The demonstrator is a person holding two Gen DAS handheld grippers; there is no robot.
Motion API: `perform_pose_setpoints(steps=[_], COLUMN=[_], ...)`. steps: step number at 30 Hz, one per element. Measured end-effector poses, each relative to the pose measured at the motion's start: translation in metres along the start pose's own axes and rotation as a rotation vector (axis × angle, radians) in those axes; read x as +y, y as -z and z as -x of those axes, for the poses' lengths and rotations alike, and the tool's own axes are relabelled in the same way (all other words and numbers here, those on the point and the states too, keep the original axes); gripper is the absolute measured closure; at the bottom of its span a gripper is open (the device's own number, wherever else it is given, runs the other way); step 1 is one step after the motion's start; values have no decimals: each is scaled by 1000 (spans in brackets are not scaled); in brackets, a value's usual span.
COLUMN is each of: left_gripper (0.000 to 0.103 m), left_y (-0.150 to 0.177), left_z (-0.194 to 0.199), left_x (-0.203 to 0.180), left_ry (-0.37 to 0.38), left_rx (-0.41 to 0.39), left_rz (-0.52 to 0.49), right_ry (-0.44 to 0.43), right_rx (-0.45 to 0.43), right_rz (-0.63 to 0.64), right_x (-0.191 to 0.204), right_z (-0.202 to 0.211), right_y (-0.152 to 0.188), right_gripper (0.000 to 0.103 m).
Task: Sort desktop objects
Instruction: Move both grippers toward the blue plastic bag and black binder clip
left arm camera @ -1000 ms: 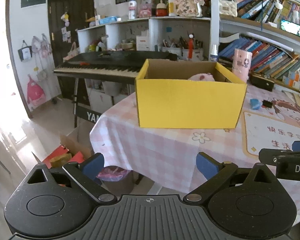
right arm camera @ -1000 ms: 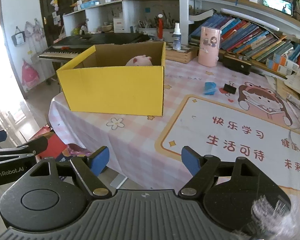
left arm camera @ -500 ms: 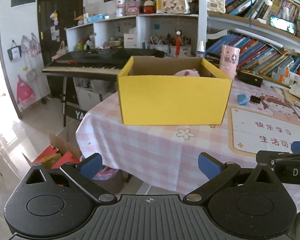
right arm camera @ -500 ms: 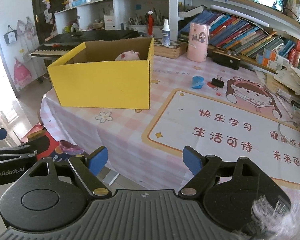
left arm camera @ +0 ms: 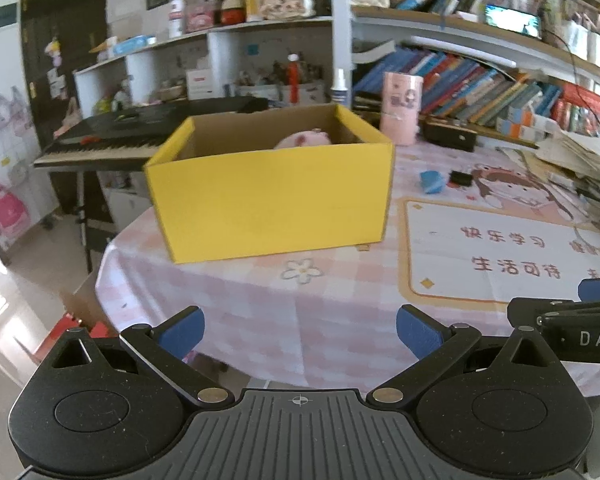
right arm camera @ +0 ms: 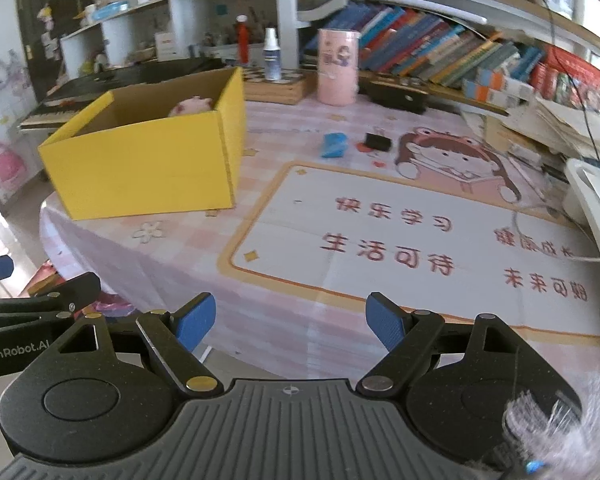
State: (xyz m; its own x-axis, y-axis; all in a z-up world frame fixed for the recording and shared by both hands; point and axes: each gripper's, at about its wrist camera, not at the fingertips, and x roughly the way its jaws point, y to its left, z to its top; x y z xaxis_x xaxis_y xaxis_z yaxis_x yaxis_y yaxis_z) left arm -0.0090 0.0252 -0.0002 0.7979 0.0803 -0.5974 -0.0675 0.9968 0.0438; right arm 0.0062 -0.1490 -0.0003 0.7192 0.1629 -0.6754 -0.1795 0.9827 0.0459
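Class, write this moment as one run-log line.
left gripper: open, empty | right gripper: open, empty | pink toy: in yellow box

The mat point(right arm camera: 400, 240) on the counter says "快乐学习" and "生活可待". The left gripper point(right arm camera: 28, 312) says "GenRobot.AI". The right gripper point(left arm camera: 572, 328) shows "DAS".

We see the box point(right arm camera: 148, 160) on the desk's point(right arm camera: 300, 320) left part, a plush toy point(right arm camera: 190, 105) inside it. Right of the box lie a small block point(right arm camera: 334, 145) and a clip point(right arm camera: 378, 141), side by side. Behind them stands a canister point(right arm camera: 338, 66), before the bookshelf point(right arm camera: 460, 60).
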Motion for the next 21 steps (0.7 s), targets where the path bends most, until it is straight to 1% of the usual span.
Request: perform_pose_setpoints(steps=[5,10,21], left_gripper=[0,0,0], left_y=[-5,-11,-30], left_z=[-9,-17,-43], left_x=[-16,-29,-67], left_ry=[27,36,57], left_rx=[4,10,19], left_rz=[-29,-36,-50], right_ry=[22,33,47], right_rx=[4,15,26], right_rz=[-28,-42,-38], right_x=[-15,-31,-68], right_z=[-3,-11,-31], right_y=[-1,-6,-28], right_gripper=[22,22,22])
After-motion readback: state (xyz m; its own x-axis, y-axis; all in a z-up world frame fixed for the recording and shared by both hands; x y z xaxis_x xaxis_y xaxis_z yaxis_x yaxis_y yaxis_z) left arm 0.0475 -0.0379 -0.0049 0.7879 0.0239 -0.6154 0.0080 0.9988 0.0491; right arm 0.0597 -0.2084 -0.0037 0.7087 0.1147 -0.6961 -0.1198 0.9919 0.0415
